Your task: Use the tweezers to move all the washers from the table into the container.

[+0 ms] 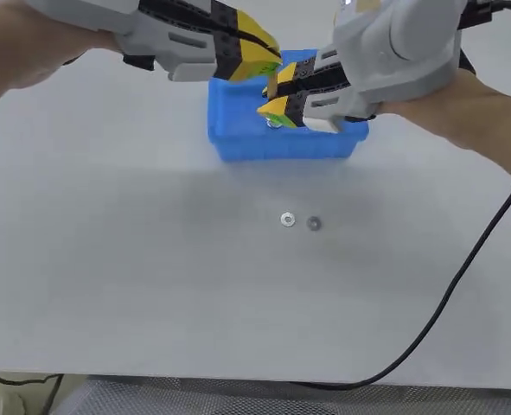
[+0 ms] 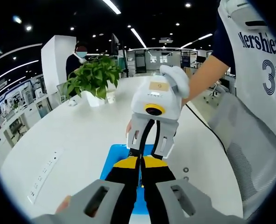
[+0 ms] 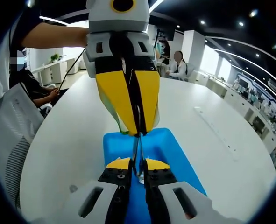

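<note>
Tweezers (image 3: pixel 138 148): held over the blue container (image 1: pixel 281 149)
Left tongs (image 2: pixel 140 162): clenched on the tweezers
Right tongs (image 3: pixel 138 164): clenched on the tweezers
Washers (image 1: pixel 288 220): two side by side on the counter (image 1: pixel 151 259), near the container

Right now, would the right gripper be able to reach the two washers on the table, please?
Probably yes. The right gripper hangs over the blue container, and the washers lie on the table just in front of it, with nothing between. The cable runs off to one side.
</note>
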A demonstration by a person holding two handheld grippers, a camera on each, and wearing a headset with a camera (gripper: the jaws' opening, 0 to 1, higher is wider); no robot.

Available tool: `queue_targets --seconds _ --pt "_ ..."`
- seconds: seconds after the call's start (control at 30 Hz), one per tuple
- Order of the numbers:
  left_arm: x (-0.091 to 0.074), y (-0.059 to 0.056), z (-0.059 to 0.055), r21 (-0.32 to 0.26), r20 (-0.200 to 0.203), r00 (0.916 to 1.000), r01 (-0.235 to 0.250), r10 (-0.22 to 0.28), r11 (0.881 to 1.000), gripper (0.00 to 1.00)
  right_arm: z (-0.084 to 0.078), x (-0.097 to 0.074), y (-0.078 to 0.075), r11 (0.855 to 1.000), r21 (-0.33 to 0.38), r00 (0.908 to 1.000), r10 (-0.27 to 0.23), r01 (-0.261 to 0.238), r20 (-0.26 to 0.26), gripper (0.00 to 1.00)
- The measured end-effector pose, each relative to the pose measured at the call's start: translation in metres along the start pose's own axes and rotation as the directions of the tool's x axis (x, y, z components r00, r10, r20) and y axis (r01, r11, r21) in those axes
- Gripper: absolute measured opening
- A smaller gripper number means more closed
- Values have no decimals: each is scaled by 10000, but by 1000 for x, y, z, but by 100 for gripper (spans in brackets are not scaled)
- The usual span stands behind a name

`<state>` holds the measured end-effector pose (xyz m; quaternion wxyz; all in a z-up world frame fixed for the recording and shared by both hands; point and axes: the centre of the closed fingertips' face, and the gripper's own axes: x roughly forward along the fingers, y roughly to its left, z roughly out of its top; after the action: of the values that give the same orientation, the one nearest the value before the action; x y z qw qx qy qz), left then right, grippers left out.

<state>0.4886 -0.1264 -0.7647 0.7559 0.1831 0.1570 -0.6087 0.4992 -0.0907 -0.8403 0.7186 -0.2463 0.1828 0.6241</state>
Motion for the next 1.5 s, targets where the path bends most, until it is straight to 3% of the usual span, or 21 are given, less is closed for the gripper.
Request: queue_targets --seconds 0.27,0.57,1.17,1.5 --pt "6 1 -9 -224 -57 10000 51 -52 9997 5 -8 5 3 9998 198 9998 98 -95 -173 11" --pt "8 0 -7 -228 -49 10000 76 -77 9997 6 -10 4 2 9996 270 9998 61 -56 -175 11" --pt "-5 -11 13 147 -37 10000 -26 27 9999 5 13 -12 8 9999 -99 9998 -127 128 157 13" --pt "-19 -21 33 461 91 9998 -186 182 9988 5 31 -30 14 9991 -247 9984 -338 350 452 13"
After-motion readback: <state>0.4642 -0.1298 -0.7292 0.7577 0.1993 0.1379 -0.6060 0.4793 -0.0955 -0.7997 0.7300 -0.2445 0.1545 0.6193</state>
